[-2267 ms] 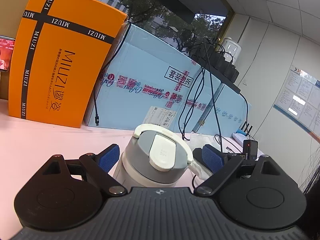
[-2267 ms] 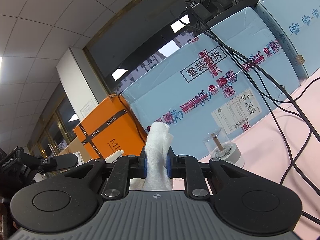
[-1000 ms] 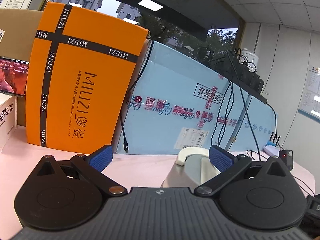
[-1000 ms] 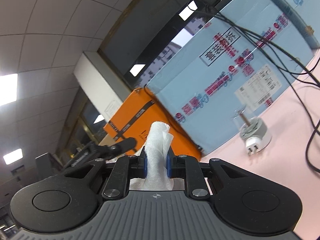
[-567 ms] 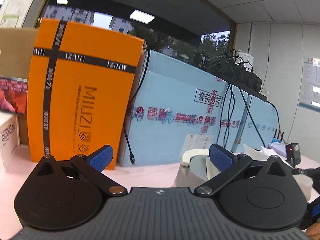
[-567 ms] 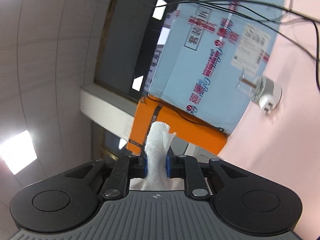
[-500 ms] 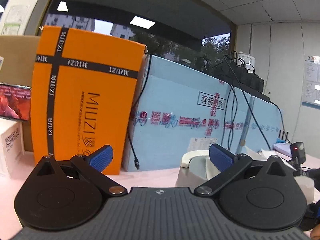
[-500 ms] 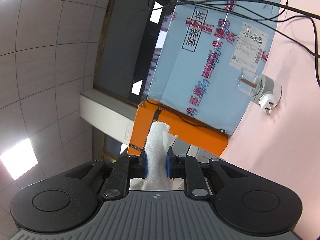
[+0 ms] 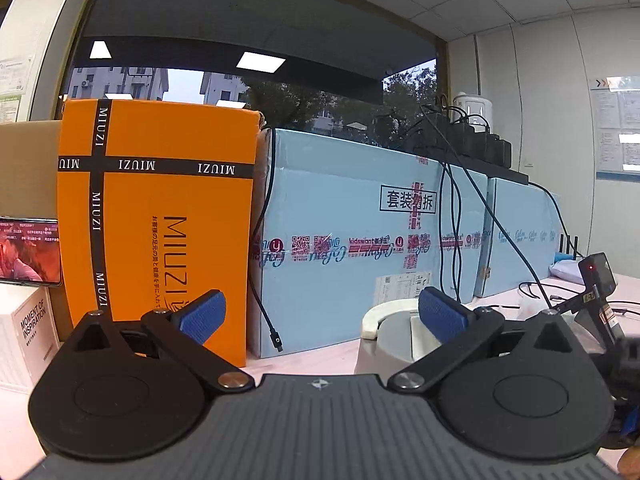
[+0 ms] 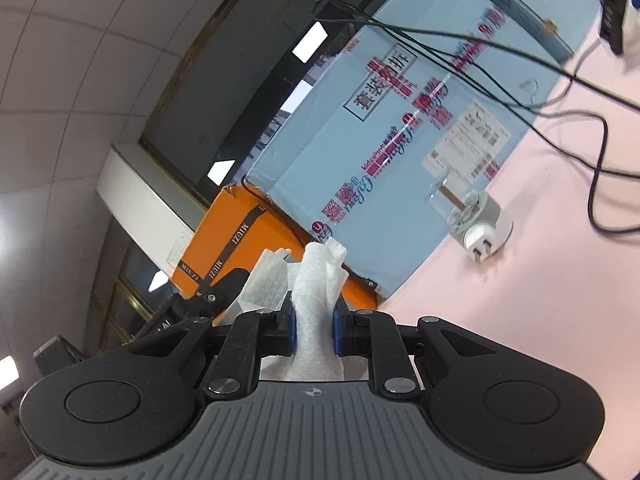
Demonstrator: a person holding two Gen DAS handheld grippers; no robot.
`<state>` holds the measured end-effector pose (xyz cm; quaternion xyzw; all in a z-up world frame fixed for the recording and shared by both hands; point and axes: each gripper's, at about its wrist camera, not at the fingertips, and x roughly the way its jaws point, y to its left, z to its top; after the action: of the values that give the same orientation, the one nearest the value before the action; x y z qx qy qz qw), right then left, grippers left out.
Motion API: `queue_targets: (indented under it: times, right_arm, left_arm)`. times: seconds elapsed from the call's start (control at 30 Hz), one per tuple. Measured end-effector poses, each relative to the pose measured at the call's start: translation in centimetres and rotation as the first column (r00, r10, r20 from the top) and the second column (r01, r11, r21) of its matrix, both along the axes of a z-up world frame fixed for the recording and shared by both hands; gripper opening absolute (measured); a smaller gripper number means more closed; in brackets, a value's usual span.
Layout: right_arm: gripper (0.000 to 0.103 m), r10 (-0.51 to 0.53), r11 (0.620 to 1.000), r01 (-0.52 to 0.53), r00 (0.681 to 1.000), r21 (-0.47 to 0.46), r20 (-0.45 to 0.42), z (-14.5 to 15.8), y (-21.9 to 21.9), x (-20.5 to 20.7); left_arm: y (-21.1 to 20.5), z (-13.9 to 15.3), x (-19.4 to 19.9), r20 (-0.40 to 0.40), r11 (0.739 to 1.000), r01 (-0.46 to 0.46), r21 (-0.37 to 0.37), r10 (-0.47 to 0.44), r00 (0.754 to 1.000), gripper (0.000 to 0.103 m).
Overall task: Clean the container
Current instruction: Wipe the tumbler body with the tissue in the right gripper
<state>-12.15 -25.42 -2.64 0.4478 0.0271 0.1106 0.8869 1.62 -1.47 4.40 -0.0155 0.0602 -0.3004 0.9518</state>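
The container is a grey cup with a white flip lid [image 9: 394, 338]; in the left wrist view it stands low, just inside my right finger pad [image 9: 440, 314]. My left gripper [image 9: 320, 314] is open, with the cup off to its right and nothing held. My right gripper [image 10: 314, 326] is shut on a white wipe [image 10: 316, 280], which sticks up between the blue pads. The right wrist view is rolled over, and the cup does not show in it.
An orange MIUZI box [image 9: 156, 220] and pale blue cartons [image 9: 360, 236] stand along the back of the pink table [image 10: 520, 320]. Black cables [image 10: 592, 184] trail over it. A small clear-and-grey part with plug prongs [image 10: 476, 220] lies near the carton. A phone [image 9: 30, 250] rests on a white box at left.
My left gripper has risen and levelled, so the cup has dropped low and to the right in its view. My right gripper has rolled while still holding the wipe.
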Motion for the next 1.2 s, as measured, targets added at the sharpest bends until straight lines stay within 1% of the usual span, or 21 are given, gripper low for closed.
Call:
queue_targets:
  times: [0.1, 0.17, 0.23, 0.3, 0.37, 0.47, 0.53, 0.73, 0.83, 0.9, 0.97, 1.03, 1.1, 1.13, 1.2]
  right_arm:
    - [0.016, 0.005, 0.995, -0.008, 1.000, 0.100, 0.023, 0.0, -0.7, 0.3]
    - [0.016, -0.031, 0.991, 0.026, 0.999, 0.129, 0.033, 0.5, -1.0, 0.4]
    - [0.016, -0.086, 0.985, 0.082, 0.996, 0.151, 0.018, 1.0, -1.2, 0.5]
    - [0.016, -0.092, 0.981, 0.088, 0.996, 0.171, 0.015, 0.8, -0.9, 0.9]
    - [0.016, -0.075, 0.985, 0.075, 0.997, 0.153, -0.007, 0.4, -0.3, 1.4]
    - [0.016, -0.077, 0.986, 0.082, 0.996, 0.144, -0.037, -0.2, 0.1, 1.5]
    - [0.016, -0.075, 0.985, 0.081, 0.996, 0.152, -0.045, -0.5, -0.1, 1.4]
    - [0.016, -0.084, 0.989, 0.092, 0.994, 0.114, -0.068, -1.2, 0.2, 0.9]
    - [0.016, -0.092, 0.991, 0.100, 0.991, 0.086, -0.093, -1.6, 0.4, 0.9]
    - [0.016, -0.089, 0.992, 0.097, 0.991, 0.085, -0.101, -1.8, 0.4, 0.9]
    - [0.016, -0.082, 0.993, 0.088, 0.994, 0.084, -0.079, -1.8, 0.4, 0.7]
    - [0.016, -0.070, 0.995, 0.072, 0.997, 0.072, -0.018, -1.4, 0.6, 0.2]
    - [0.016, -0.063, 0.998, 0.062, 0.997, 0.030, 0.045, -0.8, 1.0, -0.3]
    - [0.016, -0.067, 0.998, 0.067, 0.996, -0.004, 0.061, -0.4, 1.3, -0.6]
    - [0.016, -0.070, 0.996, 0.073, 0.996, -0.052, 0.059, -0.1, 1.8, -0.7]
  left_arm:
    - [0.2, 0.0, 0.2, -0.013, 1.000, 0.013, -0.009, -0.013, 1.000, 0.103]
    - [0.3, 0.0, 0.3, -0.020, 1.000, 0.019, -0.015, -0.019, 1.000, 0.103]
    - [0.4, -0.1, 0.4, -0.027, 1.000, 0.020, -0.021, -0.020, 0.999, 0.103]
    - [0.4, 0.0, 0.4, -0.026, 1.000, 0.013, -0.017, -0.013, 1.000, 0.103]
    - [0.5, 0.0, 0.3, -0.020, 1.000, 0.007, -0.010, -0.007, 1.000, 0.103]
    - [0.5, -0.1, 0.4, -0.026, 1.000, 0.023, -0.015, -0.024, 0.999, 0.103]
    - [0.5, -0.1, 0.4, -0.022, 1.000, 0.022, -0.012, -0.022, 1.000, 0.103]
    - [0.5, -0.1, 0.3, -0.017, 1.000, 0.020, -0.010, -0.020, 1.000, 0.103]
    - [0.5, 0.0, 0.2, -0.012, 1.000, 0.017, -0.006, -0.017, 1.000, 0.103]
    - [0.5, 0.0, 0.2, -0.010, 1.000, 0.015, -0.005, -0.015, 1.000, 0.103]
    - [0.4, -0.1, 0.1, -0.007, 1.000, 0.015, -0.006, -0.015, 1.000, 0.103]
    - [0.4, -0.1, 0.1, -0.007, 1.000, 0.016, -0.006, -0.016, 1.000, 0.103]
    - [0.4, -0.1, 0.0, -0.002, 1.000, 0.014, -0.002, -0.014, 1.000, 0.103]
    - [0.3, -0.1, 0.0, 0.001, 1.000, 0.013, -0.001, -0.013, 1.000, 0.103]
    - [0.3, -0.1, -0.1, 0.005, 1.000, 0.006, 0.000, -0.006, 1.000, 0.103]
